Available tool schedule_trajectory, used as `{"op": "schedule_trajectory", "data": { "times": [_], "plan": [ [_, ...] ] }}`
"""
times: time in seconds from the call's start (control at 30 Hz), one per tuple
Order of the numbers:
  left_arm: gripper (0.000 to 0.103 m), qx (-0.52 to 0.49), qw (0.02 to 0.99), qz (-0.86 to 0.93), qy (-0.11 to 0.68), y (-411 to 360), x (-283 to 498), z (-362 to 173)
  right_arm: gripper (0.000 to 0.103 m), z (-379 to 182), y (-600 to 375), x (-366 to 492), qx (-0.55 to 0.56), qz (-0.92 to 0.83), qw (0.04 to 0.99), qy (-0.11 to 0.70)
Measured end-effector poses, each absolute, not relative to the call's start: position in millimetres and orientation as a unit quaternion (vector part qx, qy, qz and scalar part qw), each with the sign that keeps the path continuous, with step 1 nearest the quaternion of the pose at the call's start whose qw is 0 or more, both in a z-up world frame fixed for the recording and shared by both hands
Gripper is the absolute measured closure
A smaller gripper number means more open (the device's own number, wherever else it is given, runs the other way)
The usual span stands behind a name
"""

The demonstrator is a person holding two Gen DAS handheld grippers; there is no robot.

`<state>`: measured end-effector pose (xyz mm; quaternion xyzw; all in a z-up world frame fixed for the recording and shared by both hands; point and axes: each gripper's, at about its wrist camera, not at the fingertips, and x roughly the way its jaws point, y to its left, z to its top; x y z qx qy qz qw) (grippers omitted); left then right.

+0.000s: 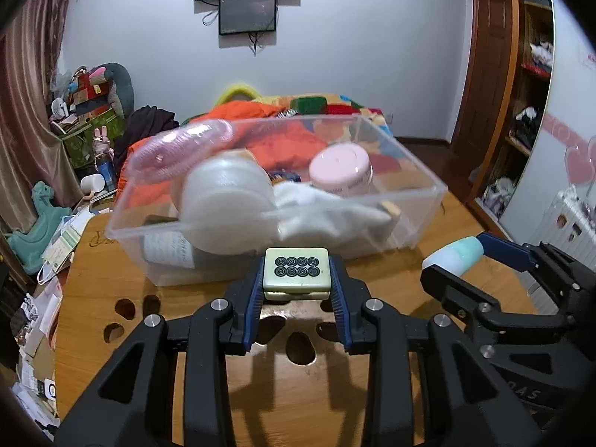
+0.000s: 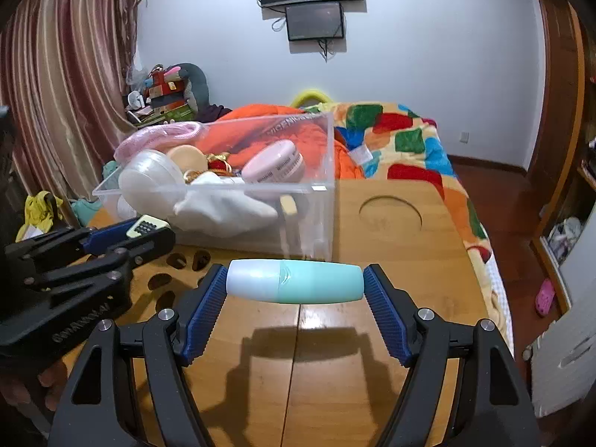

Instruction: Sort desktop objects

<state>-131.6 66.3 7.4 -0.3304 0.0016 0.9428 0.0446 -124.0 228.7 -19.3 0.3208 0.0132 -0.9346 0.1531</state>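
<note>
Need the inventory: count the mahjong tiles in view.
2, stacked: top tile and lower tile beneath it, both clamped in the left hand-held gripper. More may hide in the clear bin.

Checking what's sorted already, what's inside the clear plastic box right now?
The clear box holds a pink-lidded jar, white cloth, a translucent white container and a pink comb-like piece. Items underneath are hidden.

- Your left gripper (image 1: 297, 287) holds a tile (image 1: 297, 271) just before the bin (image 1: 417, 219).
- Your right gripper (image 2: 295, 284), to its right, holds a bottle (image 2: 295, 281) above the table (image 2: 428, 260).
</note>
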Motion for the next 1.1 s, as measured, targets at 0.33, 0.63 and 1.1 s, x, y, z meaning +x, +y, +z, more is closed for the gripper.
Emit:
{"op": "schedule_trajectory", "data": {
  "times": [0.33,0.63,1.1],
  "plan": [
    [0.070,-0.298,0.038,0.954,-0.009,53,-130,31,0.031,11,215,-133,0.285,-0.944,0.162,0.041],
    [0.070,-0.303,0.065,0.950,-0.025,37,-133,33,0.032,23,207,-152,0.269,-0.946,0.172,0.051],
    [0.045,-0.408,0.076,0.909,-0.038,59,-68,-31,0.032,-2,208,-141,0.307,-0.934,0.177,0.039]
  ]
}}
